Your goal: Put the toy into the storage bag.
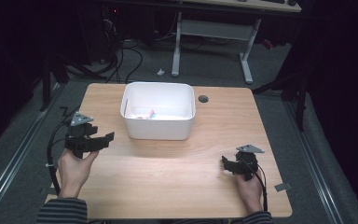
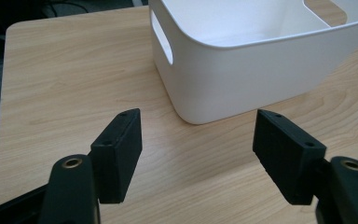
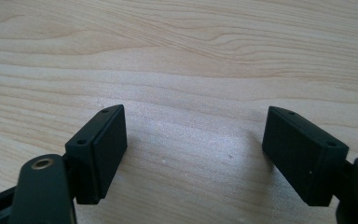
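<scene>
Across table (image 1: 168,163), white bin (image 1: 158,126) lengthwise sideways.

bin (image 1: 157,130) contents: small pink-blue items (image 1: 149,114), too small to tell | bin (image 2: 242,70) far side: cut off by top edge

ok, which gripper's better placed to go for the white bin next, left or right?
Left, probably. The left gripper sits open beside the white bin, whose near corner and handle slot lie just past its jaws in its own view. The right gripper, also open, is farther back, facing bare table.
</scene>
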